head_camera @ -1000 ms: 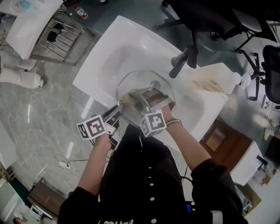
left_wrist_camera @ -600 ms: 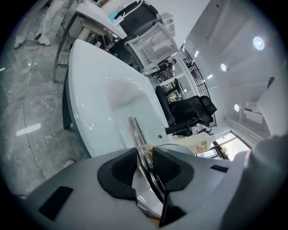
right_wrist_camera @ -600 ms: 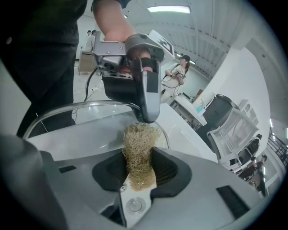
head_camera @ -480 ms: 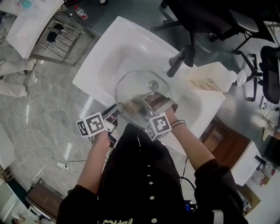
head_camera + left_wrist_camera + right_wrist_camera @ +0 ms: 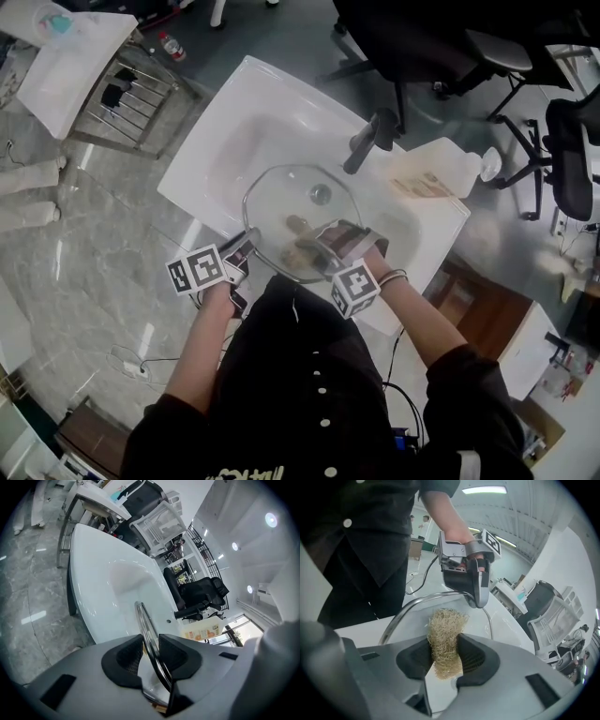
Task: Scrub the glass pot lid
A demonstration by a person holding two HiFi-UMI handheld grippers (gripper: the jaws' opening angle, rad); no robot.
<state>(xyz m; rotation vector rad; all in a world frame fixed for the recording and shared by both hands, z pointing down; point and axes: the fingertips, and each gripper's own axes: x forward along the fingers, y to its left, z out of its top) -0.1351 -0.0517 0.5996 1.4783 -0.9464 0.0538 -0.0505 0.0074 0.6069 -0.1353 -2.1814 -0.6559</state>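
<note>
Both angled downward, left gripper [image 5: 247,243] [image 5: 150,651] jaws clamp the glass pot lid [image 5: 302,208] [image 5: 146,626] edge; right gripper [image 5: 323,247] [image 5: 446,657] jaws pinch a scrubber [image 5: 446,637].

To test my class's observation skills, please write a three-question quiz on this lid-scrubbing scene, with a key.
1. True or false: the left gripper is clamped on the rim of the glass lid.
2. The right gripper holds: A, a straw-coloured fibre scrubber; B, a bottle; C, nothing.
3. Above what is the lid held?
Key: 1 true; 2 A; 3 the white sink.
</note>
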